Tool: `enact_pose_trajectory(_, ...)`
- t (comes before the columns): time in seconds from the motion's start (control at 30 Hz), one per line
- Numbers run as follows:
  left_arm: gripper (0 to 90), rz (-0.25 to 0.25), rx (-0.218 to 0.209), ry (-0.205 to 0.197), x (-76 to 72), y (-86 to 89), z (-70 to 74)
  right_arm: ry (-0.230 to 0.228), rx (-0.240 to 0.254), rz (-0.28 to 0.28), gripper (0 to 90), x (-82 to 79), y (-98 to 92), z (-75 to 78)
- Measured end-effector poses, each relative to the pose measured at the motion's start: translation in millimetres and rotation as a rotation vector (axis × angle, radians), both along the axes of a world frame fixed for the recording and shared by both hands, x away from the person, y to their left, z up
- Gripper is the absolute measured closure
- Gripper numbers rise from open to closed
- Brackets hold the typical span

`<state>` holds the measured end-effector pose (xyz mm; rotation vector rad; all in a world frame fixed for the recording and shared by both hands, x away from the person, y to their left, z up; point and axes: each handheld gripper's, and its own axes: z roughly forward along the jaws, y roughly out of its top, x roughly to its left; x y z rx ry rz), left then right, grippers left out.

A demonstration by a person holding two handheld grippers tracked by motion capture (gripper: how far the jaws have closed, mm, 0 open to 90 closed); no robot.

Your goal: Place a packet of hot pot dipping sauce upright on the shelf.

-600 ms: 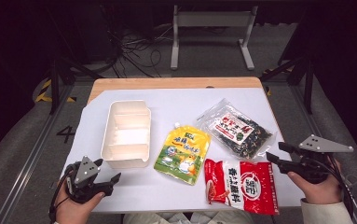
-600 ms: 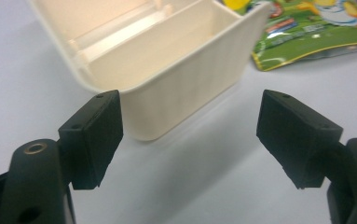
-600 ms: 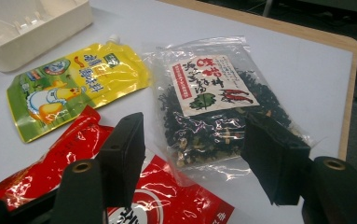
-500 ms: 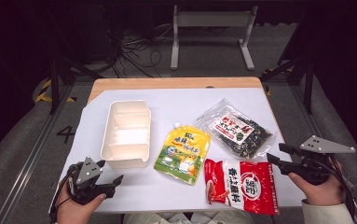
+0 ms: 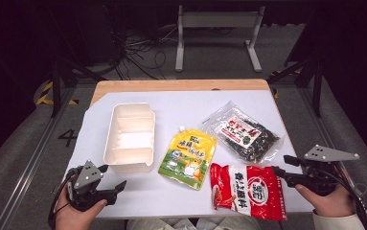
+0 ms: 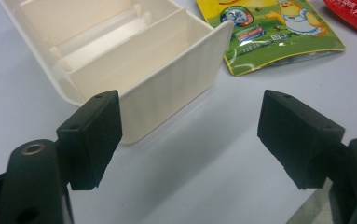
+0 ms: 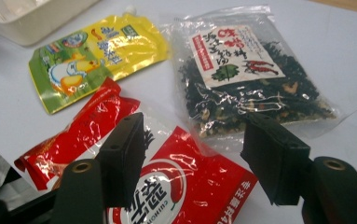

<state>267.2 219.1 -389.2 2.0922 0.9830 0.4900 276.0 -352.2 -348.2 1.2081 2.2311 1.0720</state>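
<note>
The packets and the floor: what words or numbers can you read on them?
"4": floor marking left of the table.
"3": yellow pouch, in its round badge; other print too small.
Red packet: large Chinese characters, too blurred to read.
Clear dark packet: red Chinese label, too small.

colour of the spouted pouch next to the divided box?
Yellow with a green lower part, spouted pouch; clearest in the right gripper view.
</note>
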Motion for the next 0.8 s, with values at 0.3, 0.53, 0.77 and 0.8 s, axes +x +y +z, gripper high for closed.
enact_pose_trajectory(0.3,20.8,-0.009,0.0,-0.016,-1.7,-1.3,2.6,0.039,-0.041,0.022,30.2,0.6,6.9,-14.1)
enact_pose_trajectory(0.53,19.7,-0.03,-0.006,-0.026,-0.8,-6.9,5.9,0.096,-0.063,-0.004,22.3,3.0,4.8,-32.2)
enact_pose_trajectory(0.77,19.4,-0.049,0.003,-0.034,2.3,-12.5,6.4,0.164,-0.085,-0.031,14.8,2.4,3.6,-49.3)
enact_pose_trajectory(0.8,19.4,-0.053,0.008,-0.034,3.6,-13.0,6.4,0.171,-0.086,-0.036,14.5,1.9,3.4,-51.2)
